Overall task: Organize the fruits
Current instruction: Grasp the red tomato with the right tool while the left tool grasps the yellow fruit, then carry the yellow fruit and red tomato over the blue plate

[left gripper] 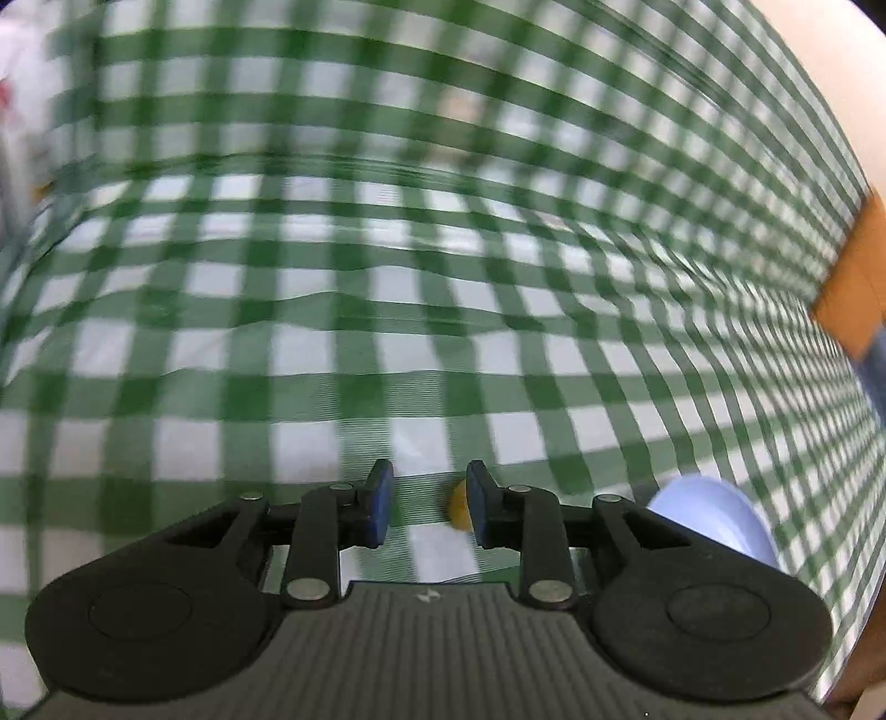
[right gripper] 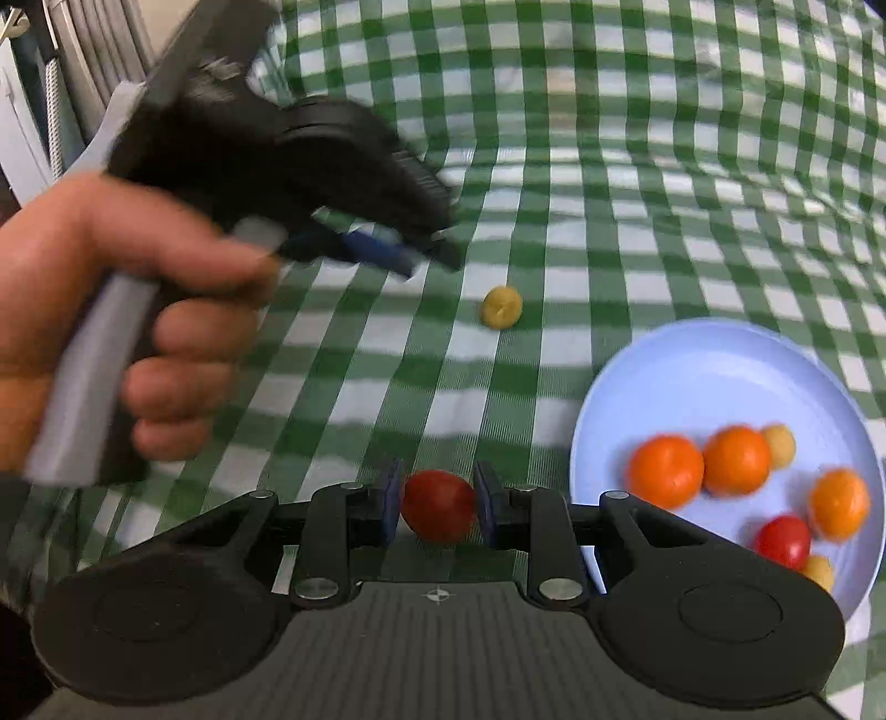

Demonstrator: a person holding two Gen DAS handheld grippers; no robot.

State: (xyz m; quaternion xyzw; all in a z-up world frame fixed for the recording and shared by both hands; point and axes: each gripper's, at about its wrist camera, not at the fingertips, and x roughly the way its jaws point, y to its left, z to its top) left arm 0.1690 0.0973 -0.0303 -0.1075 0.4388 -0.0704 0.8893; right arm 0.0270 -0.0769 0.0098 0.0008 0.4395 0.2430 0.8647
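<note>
- Here the checked cloth (right gripper: 637,183) covers the tabletop, wrinkled, with wide bare stretches toward the far side and the far right in both views.
- At the far left of the right wrist view, grey vertical slats (right gripper: 94,50) and white fittings stand past the cloth's edge.
- In the left wrist view, the cloth ends at the right, where an orange-brown strip (left gripper: 855,282) shows beyond it.
- The pale blue plate (right gripper: 720,376) lies at the near right, partly hidden by the right gripper's body; its rim stands just beside that gripper.
- On the plate sit three orange fruits (right gripper: 667,471), a red tomato (right gripper: 783,541) and two small yellow ones, bunched toward the near side; the plate's far half is bare.
- The right gripper (right gripper: 438,507) has its jaws pressed on a second red tomato (right gripper: 438,505), smooth, round and glossy, held just left of the plate.
- A yellow fruit (right gripper: 501,307) lies alone on the cloth, farther off, apart from the plate and ringed by open cloth.
- The left gripper (right gripper: 387,255), held in a hand (right gripper: 111,310), is blurred and tilts down toward that yellow fruit without touching it.
- In its own view, the left gripper's (left gripper: 429,504) jaws stand parted with nothing gripped; the yellow fruit (left gripper: 458,507) peeks out beside the right jaw, with the plate's rim (left gripper: 714,515) at the near right.
</note>
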